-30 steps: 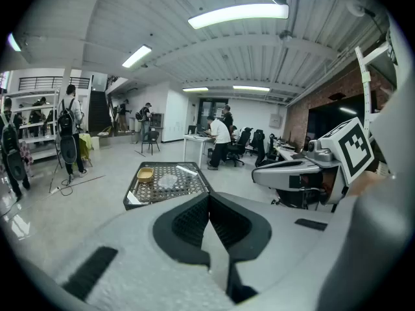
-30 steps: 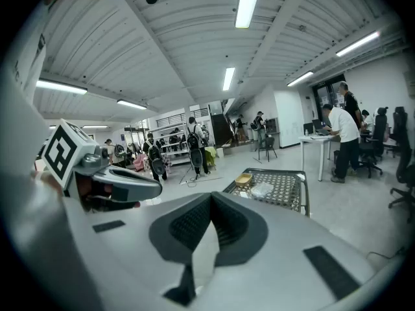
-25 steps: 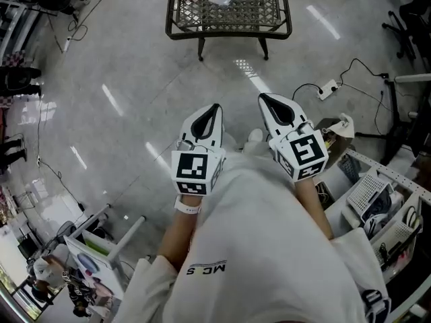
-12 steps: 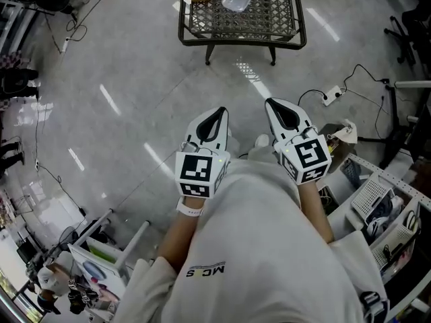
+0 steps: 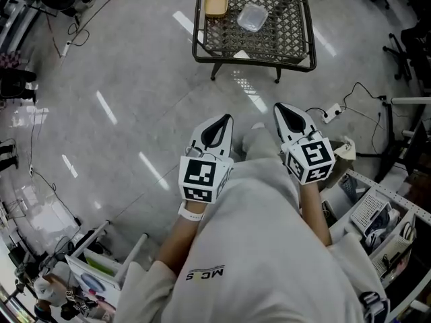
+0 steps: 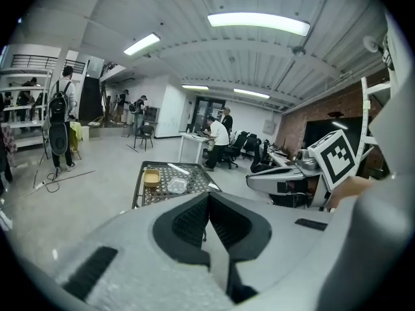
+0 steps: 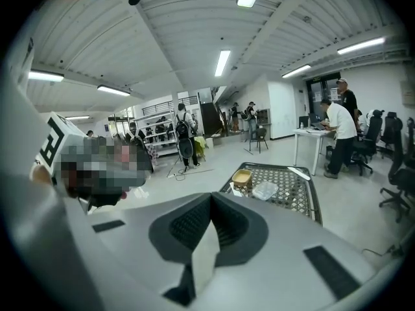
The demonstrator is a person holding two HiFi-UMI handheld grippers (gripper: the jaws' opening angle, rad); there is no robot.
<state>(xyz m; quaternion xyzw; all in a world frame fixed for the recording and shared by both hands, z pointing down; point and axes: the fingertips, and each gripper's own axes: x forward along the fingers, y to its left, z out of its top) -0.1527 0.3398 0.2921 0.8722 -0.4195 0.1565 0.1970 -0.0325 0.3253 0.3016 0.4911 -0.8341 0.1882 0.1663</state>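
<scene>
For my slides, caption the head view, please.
Left gripper and right gripper, both shut and empty, point toward a mesh table bearing a yellow tray and clear container.

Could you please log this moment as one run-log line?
left gripper shut, empty | right gripper shut, empty | mesh table ahead, untouched | on it: yellow tray, clear container

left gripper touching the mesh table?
Apart. The head view shows the left gripper held well short of the mesh table, with a stretch of bare floor between its fingers and the table's near rim.
</scene>
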